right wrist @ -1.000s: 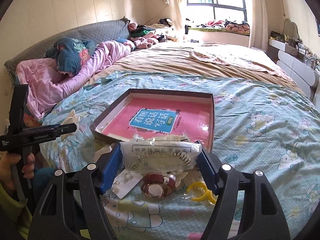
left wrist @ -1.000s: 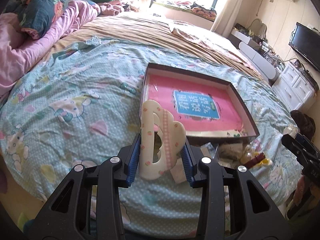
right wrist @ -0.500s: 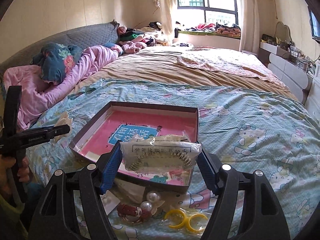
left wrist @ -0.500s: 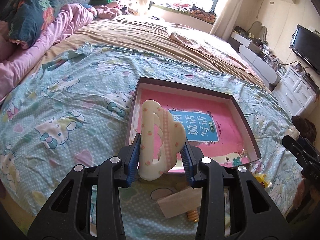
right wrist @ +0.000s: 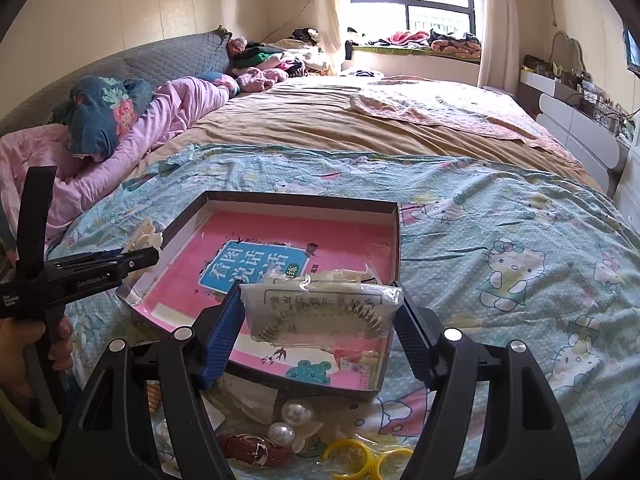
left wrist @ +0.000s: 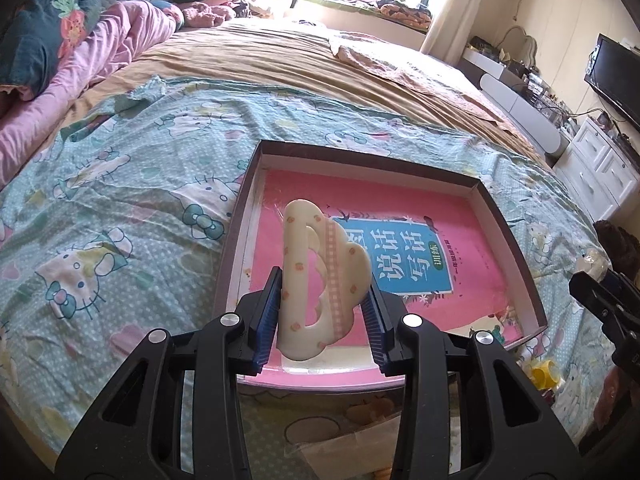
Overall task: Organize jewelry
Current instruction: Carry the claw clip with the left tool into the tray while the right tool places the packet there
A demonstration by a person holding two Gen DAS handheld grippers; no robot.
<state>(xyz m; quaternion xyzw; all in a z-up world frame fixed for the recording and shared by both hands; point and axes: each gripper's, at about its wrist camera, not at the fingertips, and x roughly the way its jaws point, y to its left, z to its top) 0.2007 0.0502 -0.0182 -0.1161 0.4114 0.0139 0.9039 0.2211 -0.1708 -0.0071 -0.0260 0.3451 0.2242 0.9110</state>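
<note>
The left hand-held gripper [left wrist: 320, 312] is clamped on a cream hair clip [left wrist: 320, 284] and the right hand-held gripper [right wrist: 320, 328] on a bagged comb [right wrist: 320, 308], both held over the box [left wrist: 516, 248] on the bed, likely for dropping in.

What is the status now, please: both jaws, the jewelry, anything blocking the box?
Left gripper shut on cream hair claw. Right gripper shut on bagged hair comb. Both over open box. Nothing blocking.
</note>
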